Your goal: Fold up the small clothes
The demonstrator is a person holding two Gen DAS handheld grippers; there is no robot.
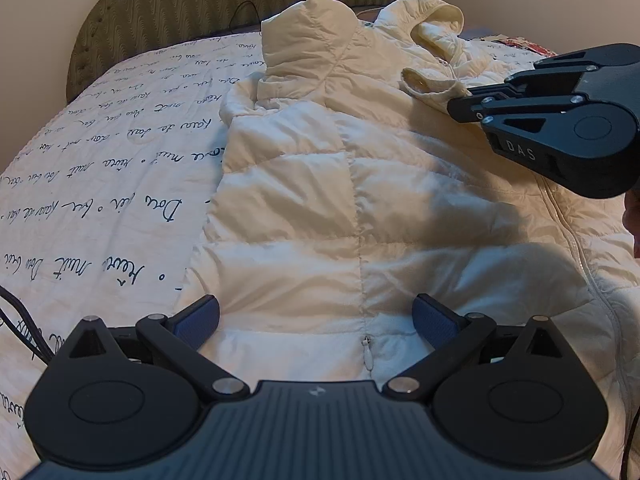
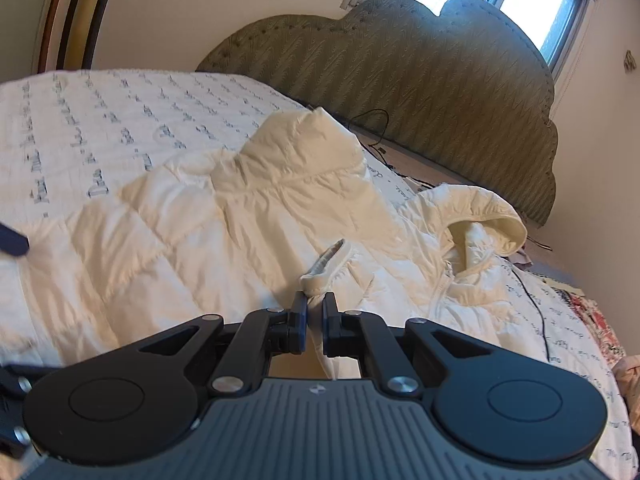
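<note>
Right claw (image 2: 315,305) clamped on jacket cuff (image 2: 320,276)

The left gripper (image 1: 316,320) is matte black, with a ribbed dark grey body at 6 o'clock bearing a small white emblem, two rounded black side housings with circular recesses, angled link arms fixed by silver screws, and blue textured pads (image 1: 198,320) on its fingers. The right gripper (image 2: 315,312) has the same build, and its side, at 3 o'clock in the left wrist view, carries the raised letters "DAS".
</note>
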